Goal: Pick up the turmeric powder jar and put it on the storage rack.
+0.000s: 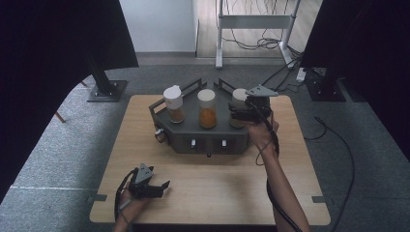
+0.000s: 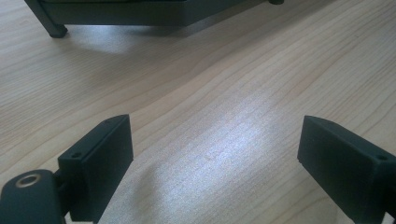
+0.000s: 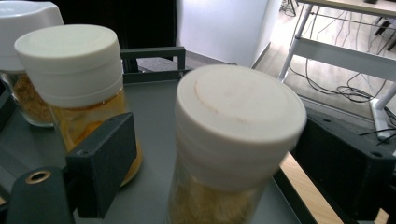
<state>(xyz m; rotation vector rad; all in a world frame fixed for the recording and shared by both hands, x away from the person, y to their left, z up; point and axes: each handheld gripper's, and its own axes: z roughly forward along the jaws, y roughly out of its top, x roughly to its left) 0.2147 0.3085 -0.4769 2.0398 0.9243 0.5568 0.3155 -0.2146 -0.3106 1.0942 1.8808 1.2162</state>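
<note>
Black two-jawed tool [image 1: 162, 186] with grey three-cornered plate and trailing cable.

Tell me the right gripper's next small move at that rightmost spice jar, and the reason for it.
Probably draw the right gripper straight back from the rightmost jar. Its jaws stand apart on either side of the jar, which stands upright on the grey rack beside the middle jar, so it looks placed.

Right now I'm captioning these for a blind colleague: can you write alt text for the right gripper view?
A white-capped spice jar stands between the right tool's open black jaws, on a dark grey rack. Behind it to the left stand a second capped jar of orange spice and part of a third.
</note>
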